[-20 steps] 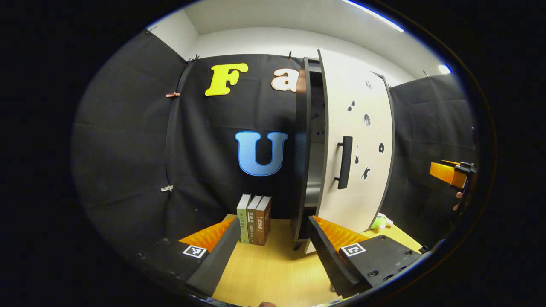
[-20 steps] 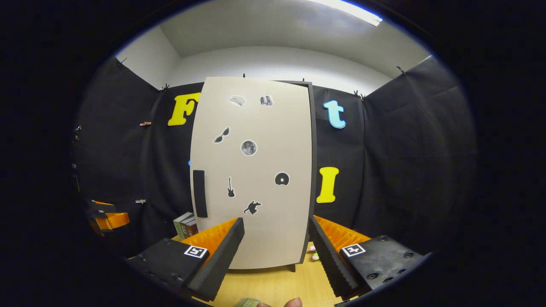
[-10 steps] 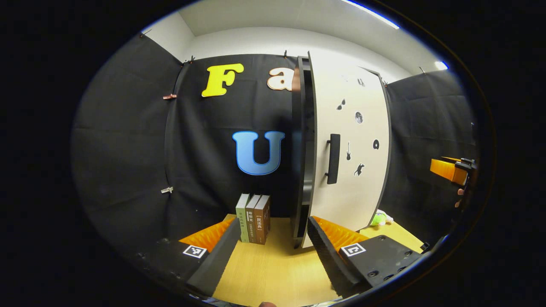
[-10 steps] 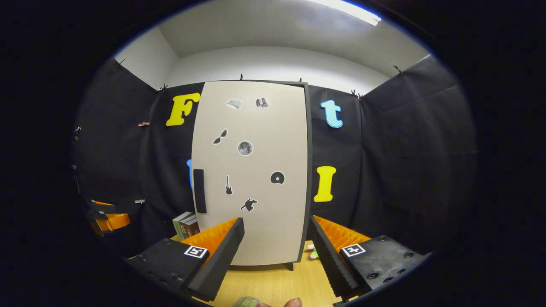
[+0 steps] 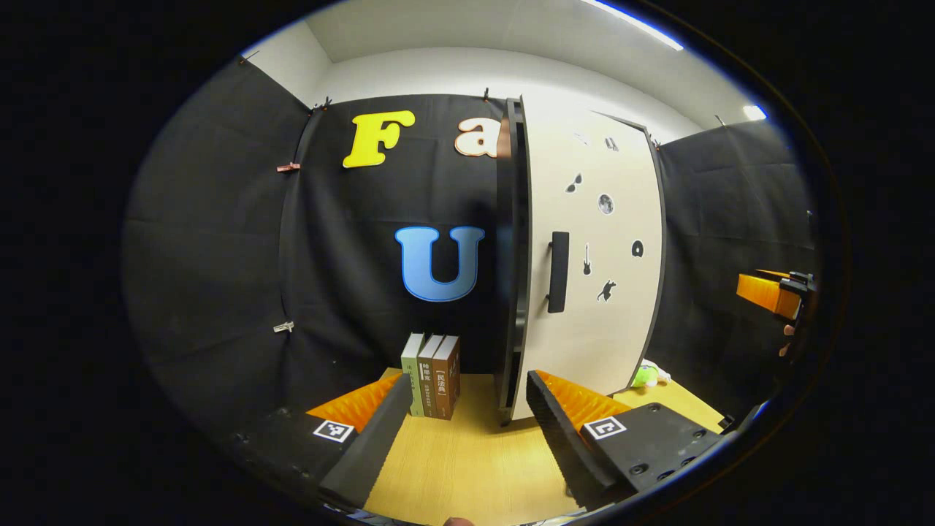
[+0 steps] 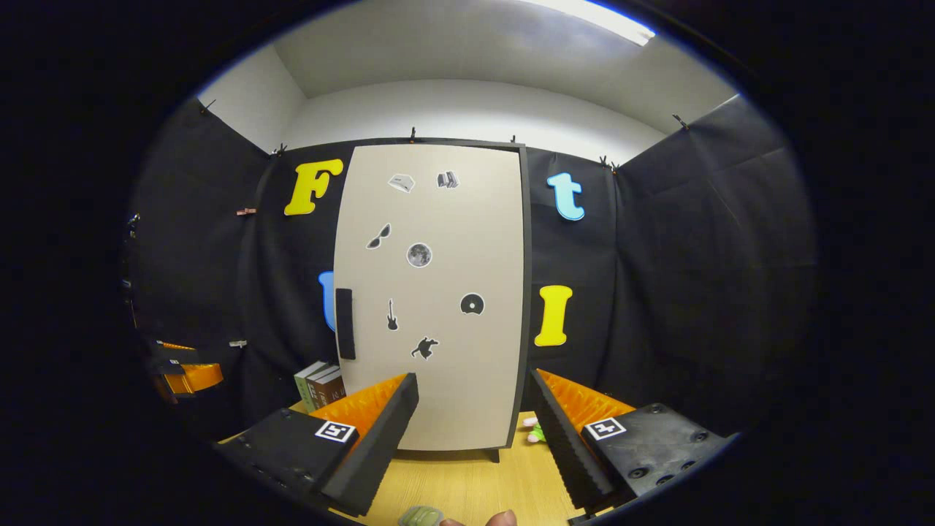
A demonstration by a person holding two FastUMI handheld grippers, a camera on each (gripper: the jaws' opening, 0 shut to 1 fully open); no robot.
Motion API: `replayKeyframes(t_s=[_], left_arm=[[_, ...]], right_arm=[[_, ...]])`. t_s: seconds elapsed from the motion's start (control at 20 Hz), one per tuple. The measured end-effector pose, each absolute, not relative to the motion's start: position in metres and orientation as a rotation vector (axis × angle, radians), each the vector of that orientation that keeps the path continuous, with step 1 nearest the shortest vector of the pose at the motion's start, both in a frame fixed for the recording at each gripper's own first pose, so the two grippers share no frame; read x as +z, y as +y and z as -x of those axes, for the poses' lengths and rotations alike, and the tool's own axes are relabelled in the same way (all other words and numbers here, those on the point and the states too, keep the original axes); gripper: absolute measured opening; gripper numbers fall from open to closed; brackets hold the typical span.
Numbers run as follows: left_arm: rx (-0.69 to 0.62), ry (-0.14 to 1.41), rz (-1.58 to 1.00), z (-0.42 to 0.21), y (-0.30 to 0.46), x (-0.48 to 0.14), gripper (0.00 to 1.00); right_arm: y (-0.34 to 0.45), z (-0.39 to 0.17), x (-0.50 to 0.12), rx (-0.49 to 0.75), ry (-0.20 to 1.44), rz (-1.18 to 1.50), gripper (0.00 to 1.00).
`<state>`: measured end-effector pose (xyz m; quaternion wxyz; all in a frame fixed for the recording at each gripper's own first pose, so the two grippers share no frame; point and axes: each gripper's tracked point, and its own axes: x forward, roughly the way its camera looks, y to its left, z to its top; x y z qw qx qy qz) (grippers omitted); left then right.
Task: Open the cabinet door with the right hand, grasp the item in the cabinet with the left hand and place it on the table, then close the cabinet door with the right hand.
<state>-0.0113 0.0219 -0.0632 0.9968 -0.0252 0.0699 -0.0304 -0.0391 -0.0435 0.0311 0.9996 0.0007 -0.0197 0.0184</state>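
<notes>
1. Tall dark-framed cabinet with a beige sticker-covered door (image 6: 438, 292) stands on the light wooden counter (image 5: 467, 453), door basically flush against the frame.
2. Left claw (image 5: 460, 431) is spread apart, holding nothing.
3. Right claw (image 6: 475, 431), same deal, gaping at the door.
4. Small green item (image 6: 420, 516) sits at the counter's near edge.

Table (image 5: 467, 467): light wood-grain top. On it: cabinet (image 6: 431, 292), upright toward the back edge, raised on short dark feet; three books (image 5: 431, 376), upright, spines outward, just beside the cabinet's handle side; small green-and-pink object (image 5: 649, 375) near the cabinet's other side.
</notes>
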Motion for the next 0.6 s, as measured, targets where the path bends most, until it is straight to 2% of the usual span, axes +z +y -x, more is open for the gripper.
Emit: replayKeyframes(t_s=[0.6], left_arm=[[-0.054, 0.149, 0.037, 0.0153, 0.0256, -0.0657, 0.98]], right_arm=[[-0.04, 0.0417, 0.0297, 0.04, -0.028, -0.007, 0.98]])
